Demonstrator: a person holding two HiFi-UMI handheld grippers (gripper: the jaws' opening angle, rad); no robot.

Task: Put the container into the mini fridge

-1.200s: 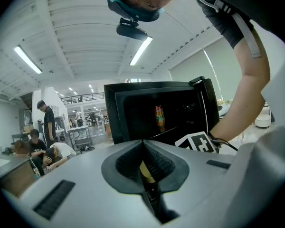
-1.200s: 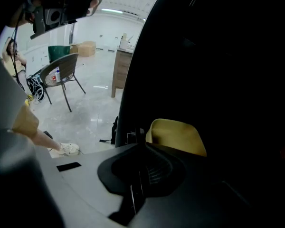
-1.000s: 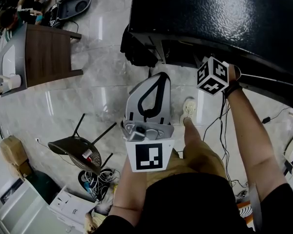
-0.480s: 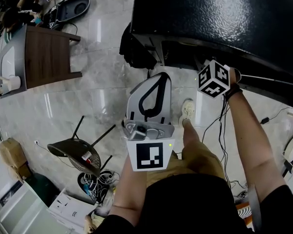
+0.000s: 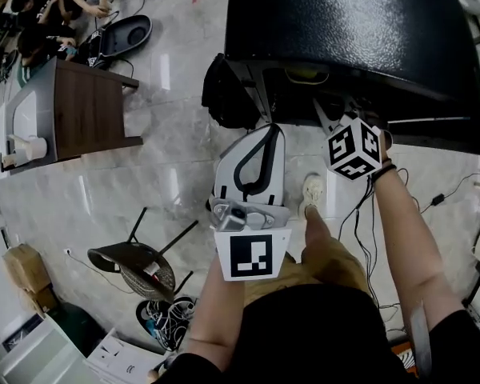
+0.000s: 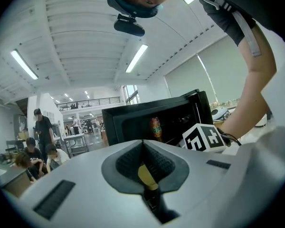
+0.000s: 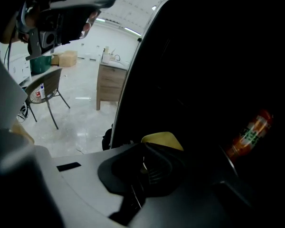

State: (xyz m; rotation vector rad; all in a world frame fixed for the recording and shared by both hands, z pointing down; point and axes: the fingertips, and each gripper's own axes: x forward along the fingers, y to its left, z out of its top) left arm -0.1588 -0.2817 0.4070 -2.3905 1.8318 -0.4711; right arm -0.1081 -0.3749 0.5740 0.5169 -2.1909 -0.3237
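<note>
The black mini fridge (image 5: 352, 14) stands open at the upper right. On a shelf inside it lies a yellow-topped thing (image 5: 308, 74), which may be the container. My right gripper reaches into the opening; only its marker cube (image 5: 354, 146) shows in the head view. In the right gripper view the right gripper (image 7: 145, 148) is shut, and the yellow thing (image 7: 164, 139) lies just past its tips; I cannot tell if they touch. My left gripper (image 5: 266, 133) hangs in front of the fridge with its jaws shut (image 6: 142, 144). An orange bottle (image 7: 249, 134) stands deeper inside.
A black bag (image 5: 228, 94) lies at the fridge's foot. A wooden side table (image 5: 80, 102) and a black chair (image 5: 136, 262) stand to the left on the marble floor. Cables (image 5: 360, 206) trail by my shoe (image 5: 312, 190). People sit at the far upper left.
The head view has shifted, so more of the fridge's inside shows. The right gripper's cube sits slightly lower and further right at the opening. The left gripper has hardly moved.
</note>
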